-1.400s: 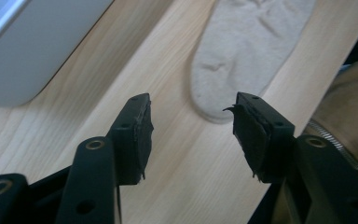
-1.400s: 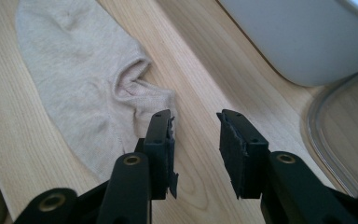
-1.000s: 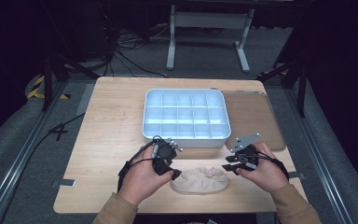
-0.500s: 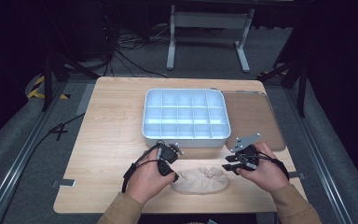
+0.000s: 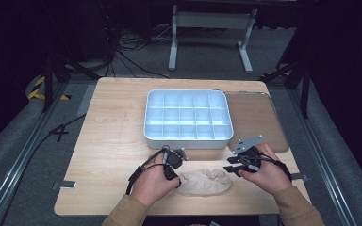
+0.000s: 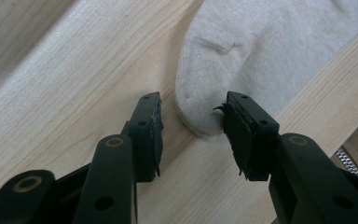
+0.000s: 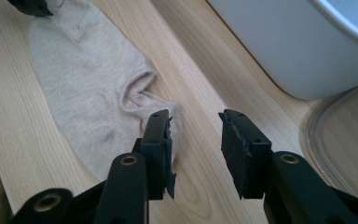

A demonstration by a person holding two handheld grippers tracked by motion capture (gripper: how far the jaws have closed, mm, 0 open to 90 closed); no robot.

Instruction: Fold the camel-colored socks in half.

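Presently, beige sock flat on wooden table just in front of white divided tray, left gripper open, jaws just closing astride sock's rounded end, right gripper open at sock's opposite end.

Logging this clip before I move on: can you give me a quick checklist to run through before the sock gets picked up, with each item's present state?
1. Sock lies flat on the table: ok.
2. Left hand-held gripper astride the sock's end; jaws have just been closing, one pad not yet touching: not ok for a lift.
3. Right hand-held gripper at the other end, sock beside one jaw, not between them: not ok.
4. Divided tray apart from the sock: ok.
5. Which end is the toe: cannot tell.
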